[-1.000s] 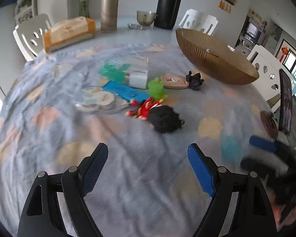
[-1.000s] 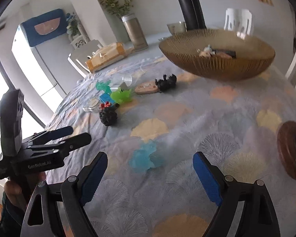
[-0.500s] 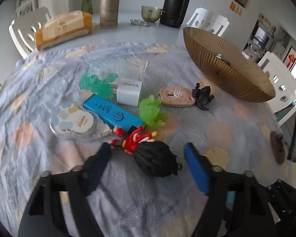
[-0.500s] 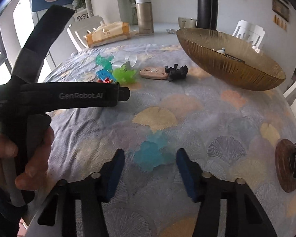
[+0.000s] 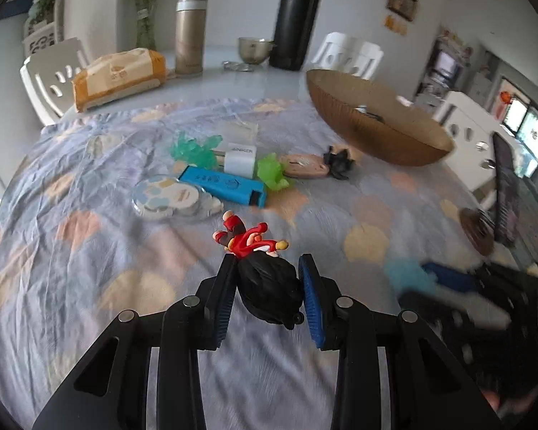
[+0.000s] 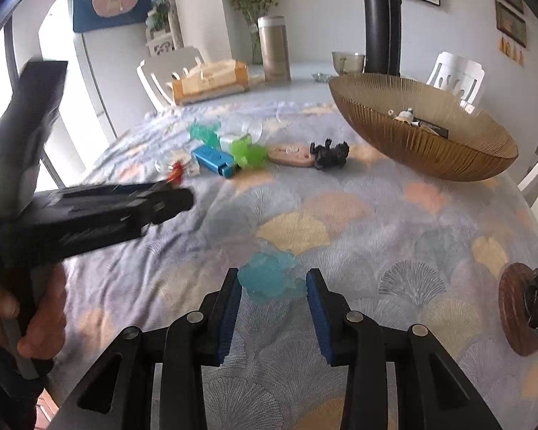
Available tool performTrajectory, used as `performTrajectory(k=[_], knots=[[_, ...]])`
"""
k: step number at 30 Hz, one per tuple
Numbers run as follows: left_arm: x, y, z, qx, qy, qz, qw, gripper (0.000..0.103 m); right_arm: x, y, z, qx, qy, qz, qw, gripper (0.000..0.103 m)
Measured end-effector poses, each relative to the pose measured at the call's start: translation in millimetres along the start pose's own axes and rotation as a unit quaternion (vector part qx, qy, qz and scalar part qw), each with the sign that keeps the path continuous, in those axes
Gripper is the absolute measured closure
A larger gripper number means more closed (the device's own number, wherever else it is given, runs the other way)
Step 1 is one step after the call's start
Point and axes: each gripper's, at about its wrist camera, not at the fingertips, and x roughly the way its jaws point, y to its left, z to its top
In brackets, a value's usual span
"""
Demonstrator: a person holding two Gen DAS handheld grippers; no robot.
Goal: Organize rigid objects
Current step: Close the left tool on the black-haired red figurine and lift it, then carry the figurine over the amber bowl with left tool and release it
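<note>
The black-haired figurine lies on the bench's patterned cloth, the left gripper closing its fingers onto its head. The right gripper closes on the blue translucent toy, both presumably bound for the brown bowl.

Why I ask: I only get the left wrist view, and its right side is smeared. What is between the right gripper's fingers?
Observer: A pale blue translucent toy, lying on the tablecloth. The right gripper is closing its jaws on it, and both pads seem to meet it.
Operator: Is anything already in the bowl? I barely see inside it.
Observer: Yes. The right wrist view looks into the brown bowl: a small pale figure and a black bar lie inside.
</note>
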Motion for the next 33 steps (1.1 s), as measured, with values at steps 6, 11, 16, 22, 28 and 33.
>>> performTrajectory(k=[6, 11, 16, 22, 28, 33], knots=[[2, 7, -14, 0.035, 0.008, 0.021, 0.9991, 0.071, 8, 5, 0, -0.008, 0.016, -0.017, 1.000, 0.067], [5, 1, -17, 0.058, 0.011, 0.040, 0.9975, 0.071, 17, 2, 0, -0.004, 0.040, -0.017, 0.999, 0.067], [11, 6, -17, 0.053, 0.030, 0.037, 0.9975, 0.067, 17, -1, 1, 0.000, 0.044, 0.010, 0.999, 0.033], [14, 6, -18, 0.049, 0.037, 0.052, 0.9967, 0.060, 23, 3, 2, -0.005, 0.050, -0.033, 0.998, 0.040], [12, -3, -19, 0.059, 0.024, 0.072, 0.9954, 0.072, 18, 4, 2, -0.008, 0.033, -0.055, 0.998, 0.067], [0, 1, -13, 0.038, 0.001, 0.073, 0.9966, 0.072, 7, 3, 2, -0.006, 0.008, -0.054, 0.999, 0.067]])
